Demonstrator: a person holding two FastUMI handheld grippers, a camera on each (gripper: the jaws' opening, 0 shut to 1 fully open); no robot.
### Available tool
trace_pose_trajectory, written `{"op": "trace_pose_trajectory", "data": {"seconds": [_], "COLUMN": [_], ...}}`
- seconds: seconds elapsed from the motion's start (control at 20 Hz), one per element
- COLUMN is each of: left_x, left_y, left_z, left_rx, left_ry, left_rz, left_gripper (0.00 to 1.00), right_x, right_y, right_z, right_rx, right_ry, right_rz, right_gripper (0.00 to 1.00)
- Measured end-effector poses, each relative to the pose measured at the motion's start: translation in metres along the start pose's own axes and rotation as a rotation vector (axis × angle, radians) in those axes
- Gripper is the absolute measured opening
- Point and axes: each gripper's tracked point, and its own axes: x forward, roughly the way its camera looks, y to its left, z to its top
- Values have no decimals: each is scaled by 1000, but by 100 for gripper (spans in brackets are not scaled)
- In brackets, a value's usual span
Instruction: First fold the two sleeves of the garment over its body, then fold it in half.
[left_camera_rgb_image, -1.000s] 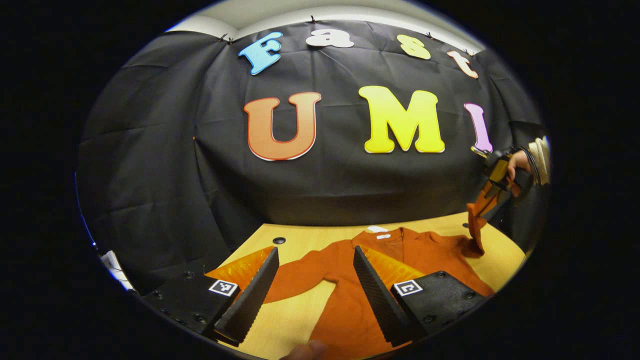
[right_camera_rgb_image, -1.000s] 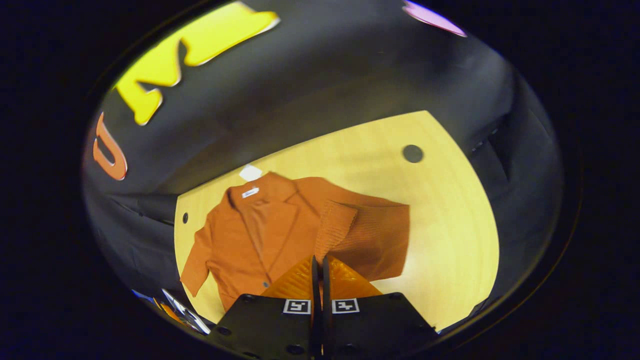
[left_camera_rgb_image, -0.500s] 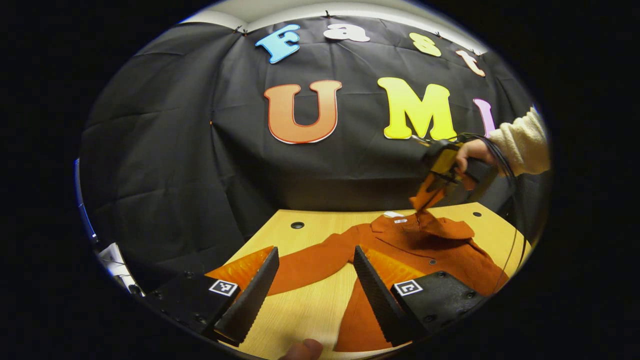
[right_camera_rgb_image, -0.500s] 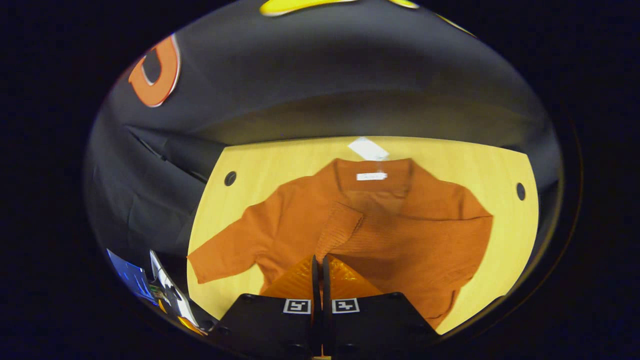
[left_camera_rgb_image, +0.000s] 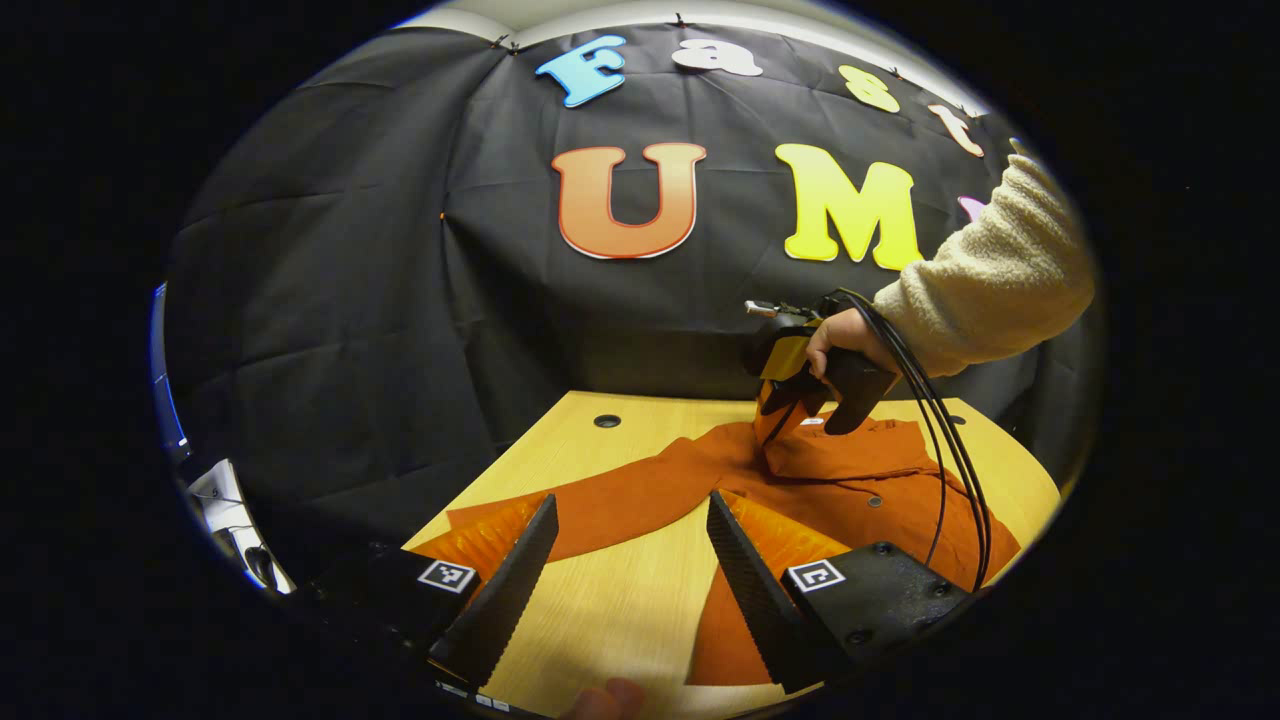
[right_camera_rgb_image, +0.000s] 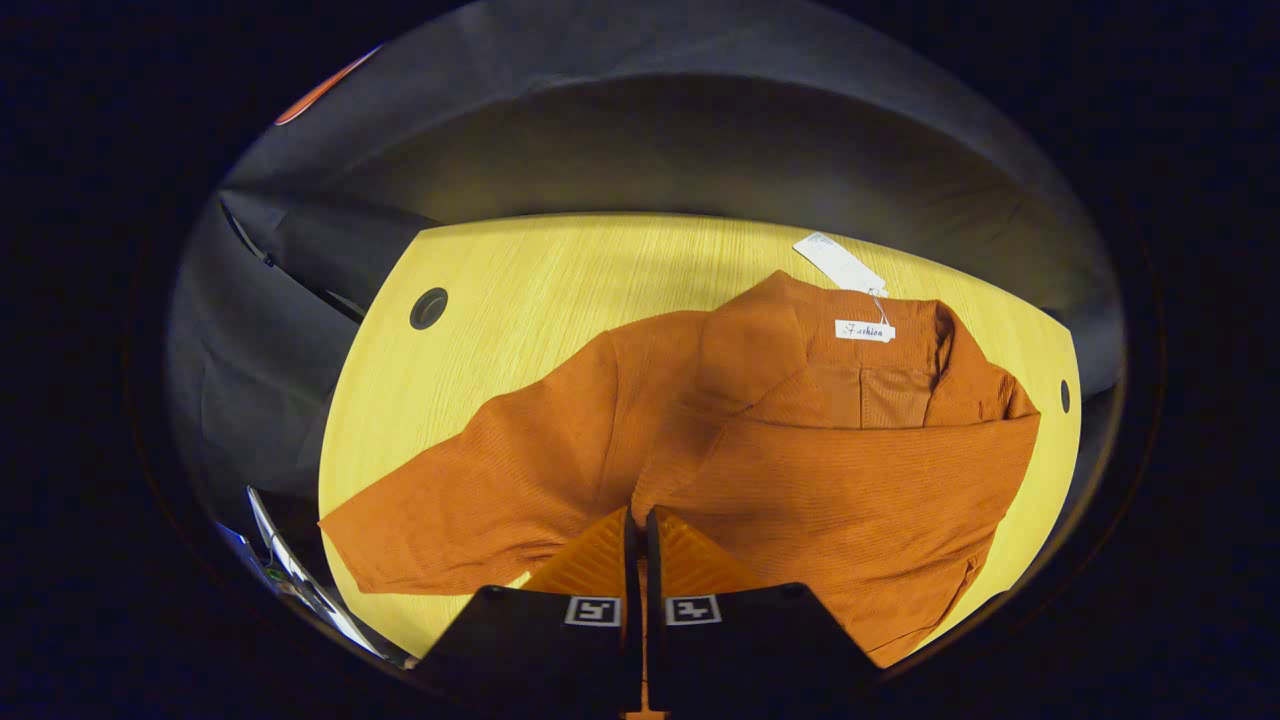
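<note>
Right gripper (right_camera_rgb_image: 636, 515): jaws clamping the garment's (right_camera_rgb_image: 800, 460) sleeve, lying across its body.
Left gripper (left_camera_rgb_image: 630, 570): jaws gaping apart above the surface (left_camera_rgb_image: 600, 620).

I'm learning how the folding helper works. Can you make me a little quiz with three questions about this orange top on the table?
1. True or false: the right hand-held gripper is shut on a sleeve laid across the garment.
2. Which sleeve lies stretched out on the table? A) the left sleeve B) the one in the right hand-held gripper C) both
3. Fill in: the left hand-held gripper has its fingers ____, holding nothing.

Key: 1 true. 2 A. 3 open.
</note>
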Motion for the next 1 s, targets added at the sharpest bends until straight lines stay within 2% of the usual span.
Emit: {"op": "trace_pose_trajectory", "data": {"seconds": [0.1, 0.2, 0.25, 0.55, 0.65, 0.7, 0.85, 0.9, 1.0], "left_x": [0, 0, 0, 22, 38, 49, 80, 91, 107], "left_y": [11, 21, 24, 55, 78, 91, 125, 141, 173], "left_z": [-5, -12, -14, -25, -32, -36, -53, -60, -85], "left_rx": [-23, -25, -22, -38, -56, -73, -171, -216, -285], "left_ry": [15, 28, 31, 71, 109, 137, 215, 229, 332], "left_rz": [18, 35, 42, 122, 186, 218, 291, 315, 399], "left_gripper": [98, 97, 98, 97, 98, 97, 98, 98, 98], "right_x": [-4, -10, -11, -54, -79, -92, -137, -152, -180], "right_y": [4, 9, 4, 1, -9, -17, -45, -57, -80], "right_z": [2, 7, 8, 12, 10, 7, -8, -17, -53], "right_rx": [32, 64, 69, 82, 48, 21, -62, -72, -74], "right_ry": [-16, -32, -43, -128, -186, -213, -296, -326, -373], "right_rz": [17, 55, 50, 134, 149, 149, 139, 123, 116], "right_gripper": [2, 10, 10, 79, 94, 97, 94, 97, 94]}}
